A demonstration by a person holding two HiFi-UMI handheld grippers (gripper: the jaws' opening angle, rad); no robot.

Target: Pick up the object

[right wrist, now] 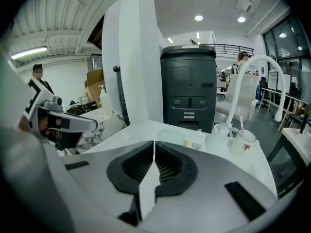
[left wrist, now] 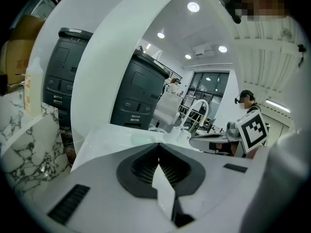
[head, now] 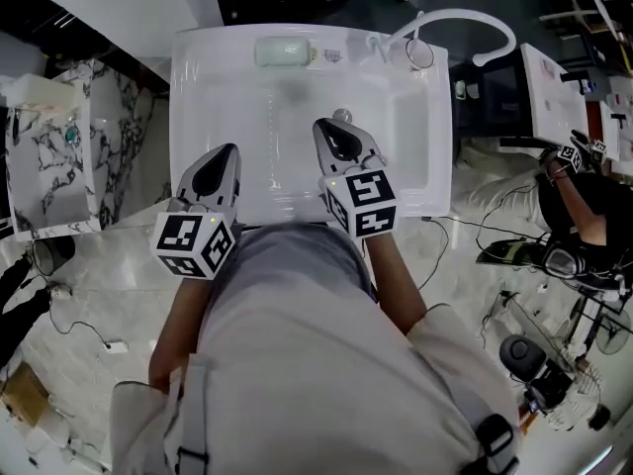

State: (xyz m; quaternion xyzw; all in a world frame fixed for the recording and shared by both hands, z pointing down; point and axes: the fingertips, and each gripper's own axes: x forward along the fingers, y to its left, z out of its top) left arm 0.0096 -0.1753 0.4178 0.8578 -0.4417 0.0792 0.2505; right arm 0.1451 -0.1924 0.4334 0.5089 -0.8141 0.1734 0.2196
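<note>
Jaws together, empty, on left gripper (left wrist: 159, 148) & right gripper (right wrist: 154, 147) at white sink (head: 203, 117) w/ cup (right wrist: 244, 142), faucet (right wrist: 241, 84) at rear.

No words, numbers or brand names can be read anywhere. The cubes on the left tool (head: 230, 156) and the right tool (head: 326, 132) carry only black-and-white square code patterns, without letters. A cardboard box (left wrist: 17, 57) shows reddish print, too blurred to read. The dark bin (right wrist: 188, 81) has a small pale label, too small to read. The cup (right wrist: 244, 142) bears an orange leaf motif and no lettering.
</note>
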